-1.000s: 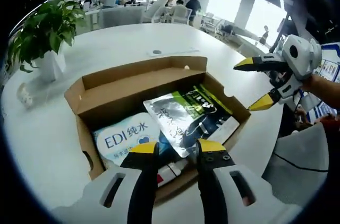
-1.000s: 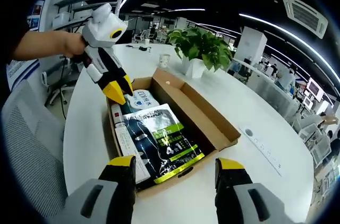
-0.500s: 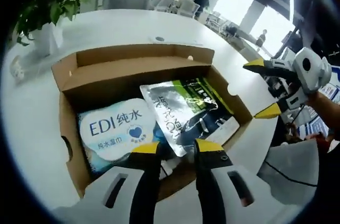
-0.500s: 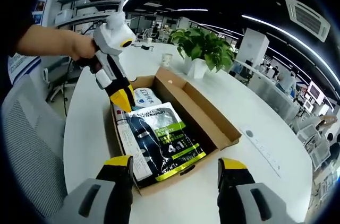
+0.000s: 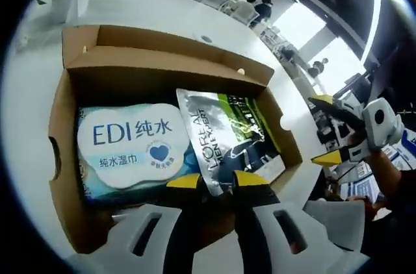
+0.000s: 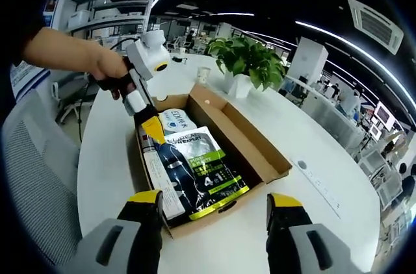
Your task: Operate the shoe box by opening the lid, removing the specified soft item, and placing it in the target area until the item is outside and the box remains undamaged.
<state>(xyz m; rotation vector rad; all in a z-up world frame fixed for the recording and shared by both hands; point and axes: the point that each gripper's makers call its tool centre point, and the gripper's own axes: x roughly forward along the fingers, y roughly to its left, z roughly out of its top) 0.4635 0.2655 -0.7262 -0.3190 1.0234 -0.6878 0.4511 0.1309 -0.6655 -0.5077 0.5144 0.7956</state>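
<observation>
An open cardboard shoe box (image 5: 65, 124) (image 6: 250, 139) lies on the white table, its lid flap folded back. Inside are a blue-and-white EDI wipes pack (image 5: 130, 147) (image 6: 175, 118) and a silver-and-green soft pouch (image 5: 227, 134) (image 6: 201, 170). My left gripper (image 5: 218, 182) (image 6: 153, 132) dips into the box, open by a narrow gap, with the pouch's near corner between its tips. My right gripper (image 6: 214, 201) (image 5: 328, 130) hovers outside the box's end, wide open and holding nothing.
A flat white carton (image 6: 155, 173) lies along one side of the box. A potted plant (image 6: 247, 58) and a small cup (image 6: 204, 74) stand beyond it. A socket strip (image 6: 320, 184) lies on the table. A grey chair (image 6: 32, 176) stands by the table's edge.
My left gripper has come down and forward into the box, up to the pouch's near corner, and its gap has narrowed a little. The right gripper has stayed in place, open.
</observation>
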